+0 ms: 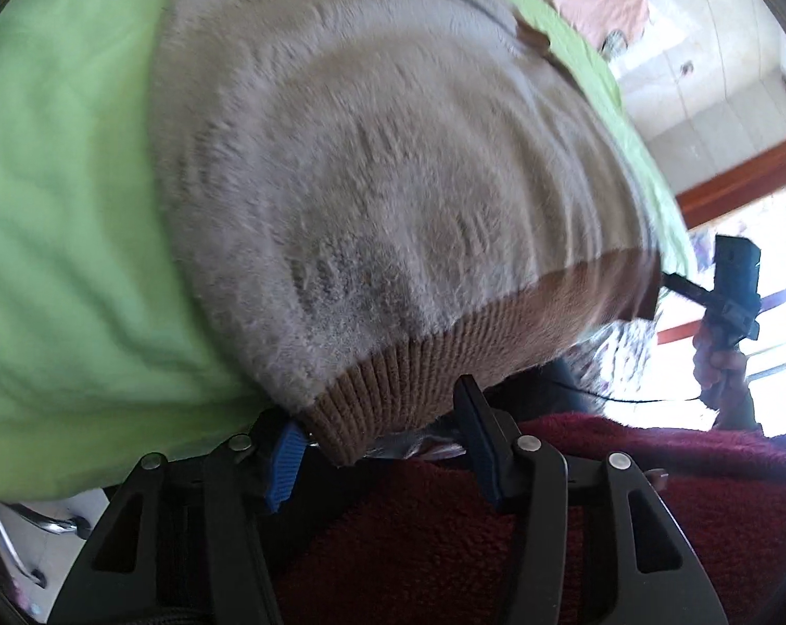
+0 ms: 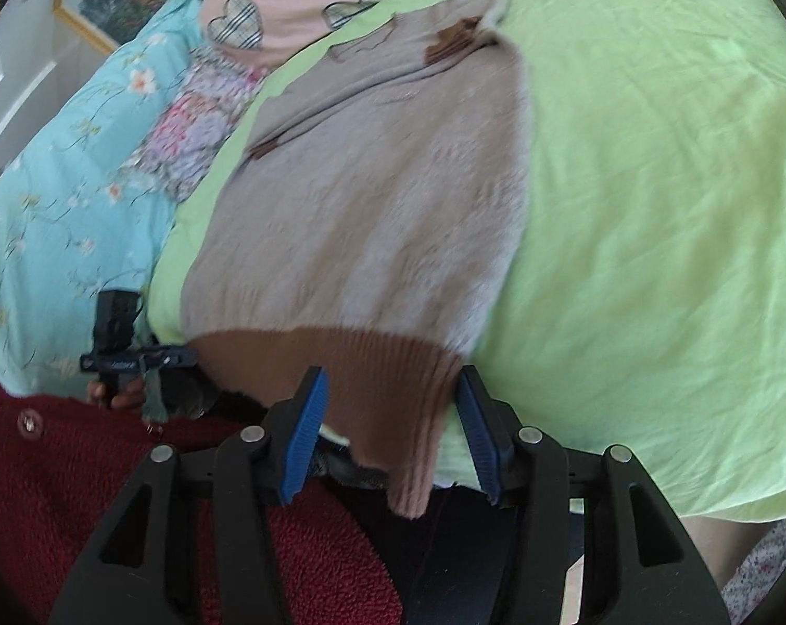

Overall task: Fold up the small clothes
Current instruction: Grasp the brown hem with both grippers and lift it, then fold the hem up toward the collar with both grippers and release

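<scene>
We've got both grippers, left [image 1: 380, 450] and right [image 2: 390, 435], half open around the sweater's [image 2: 372, 208] hem corners at the bed [image 2: 653, 208] edge, not pinching yet; squeeze evenly before lifting.

We cannot tell whether the left gripper [image 1: 377, 448] or the right gripper [image 2: 390, 440] presses the sweater's brown hem [image 2: 372, 364], since the pads' contact is unclear. The sweater [image 1: 382, 166] is smeared by blur, and its upper part runs off the left wrist view's top edge.
</scene>
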Demonstrator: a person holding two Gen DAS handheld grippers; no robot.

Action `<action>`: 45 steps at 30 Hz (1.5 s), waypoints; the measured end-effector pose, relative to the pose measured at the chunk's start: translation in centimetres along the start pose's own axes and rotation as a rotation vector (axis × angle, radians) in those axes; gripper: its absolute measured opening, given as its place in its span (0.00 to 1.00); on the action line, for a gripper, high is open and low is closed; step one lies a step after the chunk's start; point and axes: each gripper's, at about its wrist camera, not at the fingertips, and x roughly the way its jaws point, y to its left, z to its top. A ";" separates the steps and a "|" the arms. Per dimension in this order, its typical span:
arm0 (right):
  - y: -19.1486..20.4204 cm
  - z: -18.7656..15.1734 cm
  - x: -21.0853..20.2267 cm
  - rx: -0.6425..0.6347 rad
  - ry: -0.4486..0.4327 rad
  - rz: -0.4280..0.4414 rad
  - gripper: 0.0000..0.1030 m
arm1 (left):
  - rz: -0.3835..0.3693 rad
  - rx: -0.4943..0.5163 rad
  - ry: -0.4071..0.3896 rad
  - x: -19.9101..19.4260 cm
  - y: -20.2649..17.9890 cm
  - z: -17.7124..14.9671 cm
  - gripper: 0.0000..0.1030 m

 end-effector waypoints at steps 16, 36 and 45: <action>-0.7 -0.5 -3.6 0.043 -0.148 0.158 0.08 | -0.014 0.173 -0.201 -6.0 -4.2 -0.6 0.05; 0.8 16.7 -3.9 0.022 -0.495 0.169 0.08 | -0.063 0.094 -0.663 -14.2 -2.4 15.7 0.05; -1.8 27.7 1.0 0.091 -0.519 0.033 0.08 | 0.027 0.035 -0.653 -11.3 1.3 28.2 0.05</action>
